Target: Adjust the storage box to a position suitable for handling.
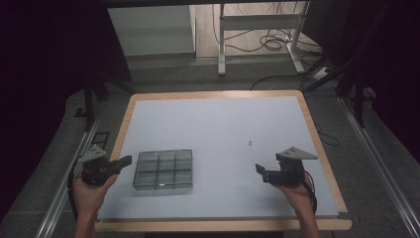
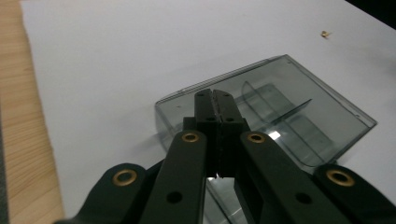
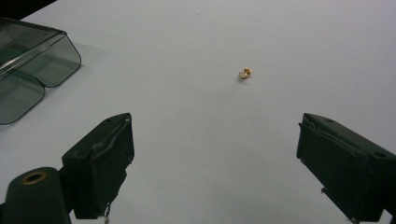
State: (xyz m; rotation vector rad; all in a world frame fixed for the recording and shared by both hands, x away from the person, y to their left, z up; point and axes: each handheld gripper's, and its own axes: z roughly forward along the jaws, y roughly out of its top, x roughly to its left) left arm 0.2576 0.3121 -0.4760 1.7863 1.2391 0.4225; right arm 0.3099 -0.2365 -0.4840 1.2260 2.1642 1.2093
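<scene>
Left gripper [image 1: 126, 160]: held in the person's left hand [image 1: 91, 191] at the near left edge of the table [image 1: 223, 119], tips pointing right at the box; its jaws are pressed flat together with nothing between them, as the left gripper view shows [image 2: 215, 100].
Right gripper [image 1: 258, 168]: held in the person's right hand [image 1: 297, 191] near the near right corner, tips pointing left; its jaws stand wide apart and hold nothing [image 3: 215, 140].
Compartment box [image 1: 163, 169]: smoky clear plastic, divided into a grid of cells, lying flat on the near left part of the table, just beside the left gripper's tips; whether they touch it I cannot tell.
Small gold piece [image 1: 250, 143]: lies alone on the white surface, right of centre, just beyond the right gripper and well apart from the box; in the right gripper view it sits ahead of the open jaws [image 3: 245, 73].
Table: white top with a wooden border.
</scene>
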